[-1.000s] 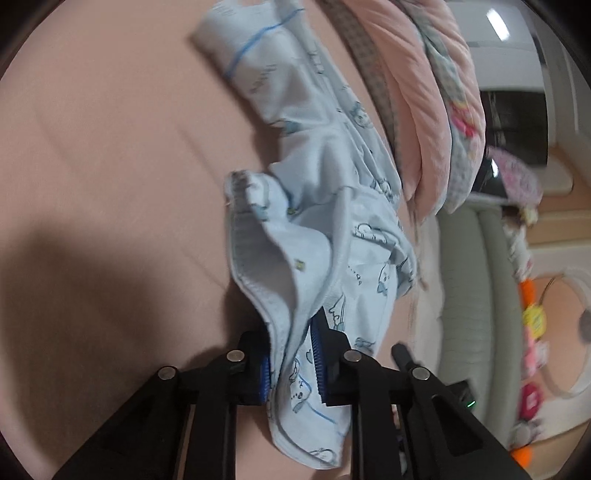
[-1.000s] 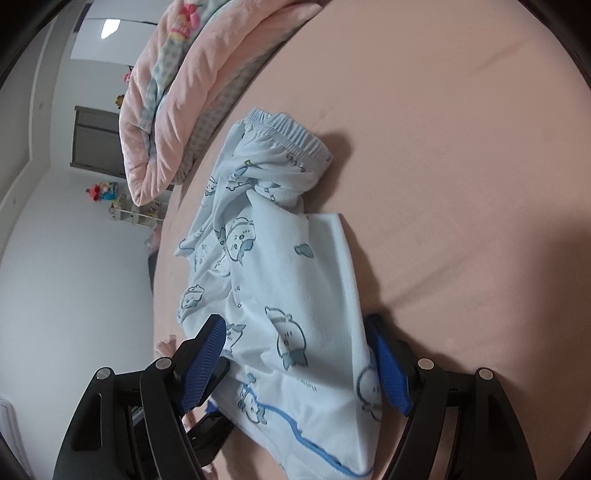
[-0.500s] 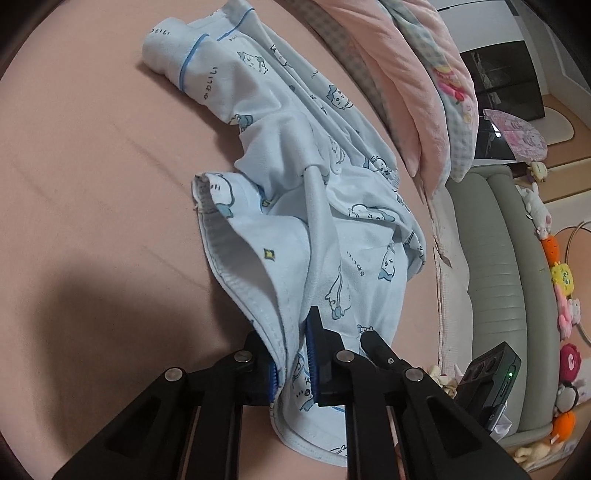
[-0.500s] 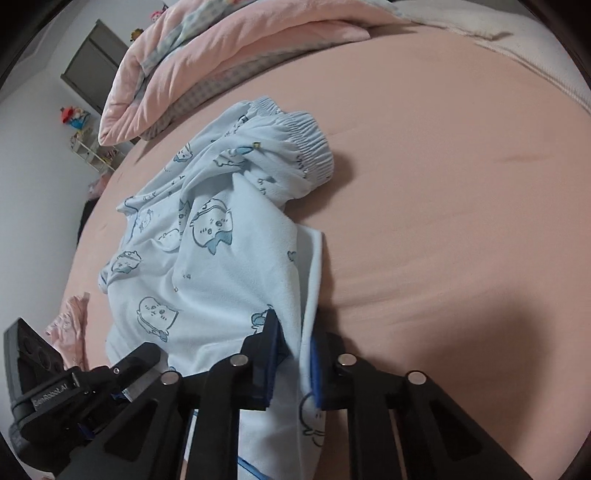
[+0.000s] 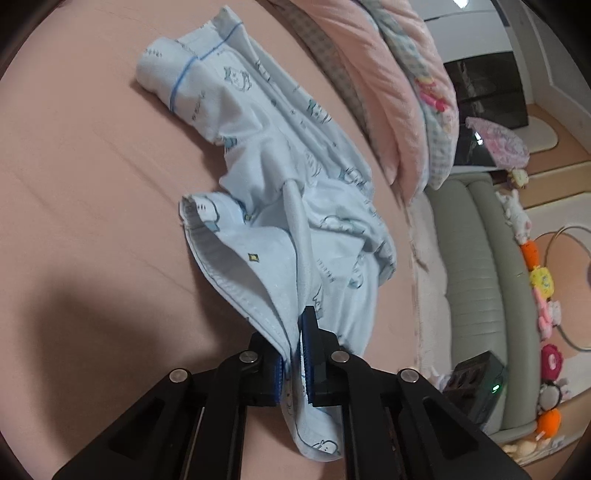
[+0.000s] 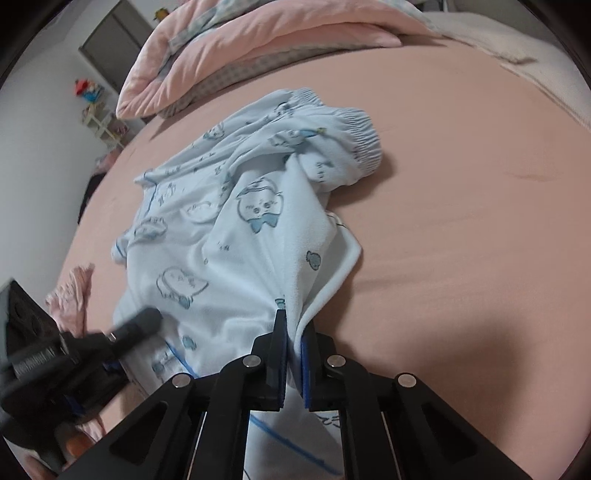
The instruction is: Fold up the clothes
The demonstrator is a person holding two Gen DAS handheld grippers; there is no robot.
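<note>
I am holding a pair of light blue pajama pants (image 5: 295, 192) with little cartoon animals on them. They lie in a crumpled heap on a big pink bed sheet (image 5: 92, 166).

My left gripper (image 5: 293, 354) is squeezed tight on the cloth. Its blue pads (image 5: 307, 347) pinch a fold near the stretchy waistband (image 5: 229, 280), and the cloth rises from the sheet up into my jaws. One pant leg with a thin blue line around its cuff (image 5: 177, 74) lies farther away on the sheet.

My right gripper (image 6: 293, 354) is squeezed tight too. Its blue pads (image 6: 281, 343) pinch another fold of the same pants (image 6: 240, 236), and a bit of cloth with a blue line hangs down under my jaws. The puffy waistband (image 6: 354, 129) sits far from me in this view (it looks like a fat little roll). I can see my left gripper (image 6: 122, 332) low on the left side, a bit blurry, touching the pants there.

A rolled-up pink blanket (image 6: 258, 33) lies along the far edge of the bed. A small pink cloth (image 6: 72, 295) lies by the left edge. Past the bed is a grey-green sofa (image 5: 476, 266) with bright soft toys (image 5: 541, 280) beside it.
</note>
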